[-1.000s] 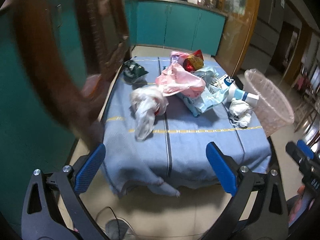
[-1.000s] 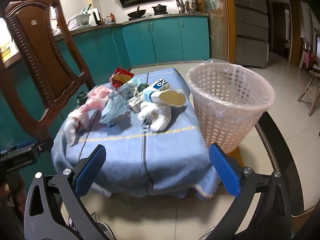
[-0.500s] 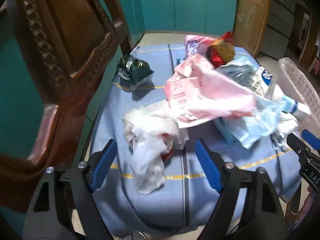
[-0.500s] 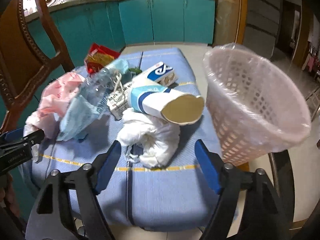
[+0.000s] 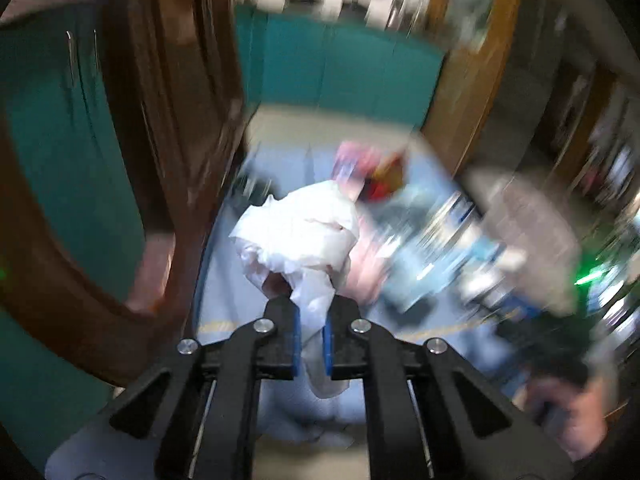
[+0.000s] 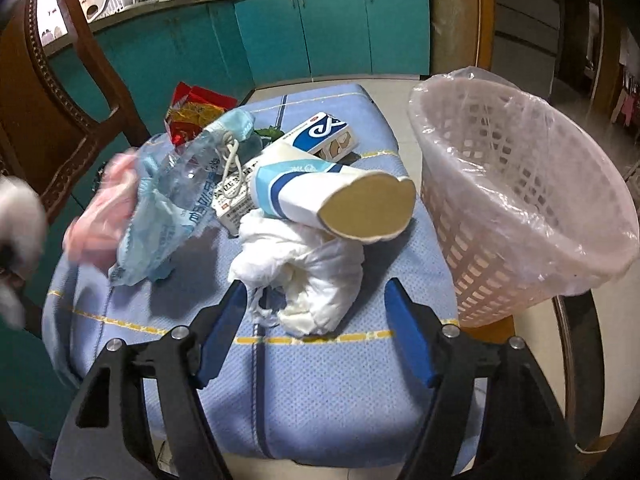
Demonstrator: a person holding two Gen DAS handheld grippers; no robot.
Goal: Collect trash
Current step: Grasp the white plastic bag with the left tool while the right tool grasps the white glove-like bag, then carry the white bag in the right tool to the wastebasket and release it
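My left gripper (image 5: 311, 326) is shut on a crumpled white plastic bag (image 5: 304, 232) and holds it above the blue-clothed table (image 5: 240, 304); that view is motion-blurred. My right gripper (image 6: 316, 300) is open, its blue pads either side of a second white crumpled bag (image 6: 308, 276) on the table (image 6: 320, 380). A flattened white-and-blue paper cup (image 6: 336, 196) lies on that bag. A pink-lined white waste basket (image 6: 516, 192) stands at the table's right edge. The left-held bag shows as a white blur at the right wrist view's left edge (image 6: 16, 216).
More trash lies on the table: a clear blue plastic wrapper (image 6: 176, 200), a pink bag (image 6: 104, 216), a red snack packet (image 6: 196, 114), a blue-and-white box (image 6: 324, 136). A brown wooden chair (image 6: 52, 92) stands at the left. Teal cabinets (image 6: 320, 28) lie behind.
My left gripper has closed on the white bag and lifted it off the table. My right gripper has moved closer around the other white bag, still open.
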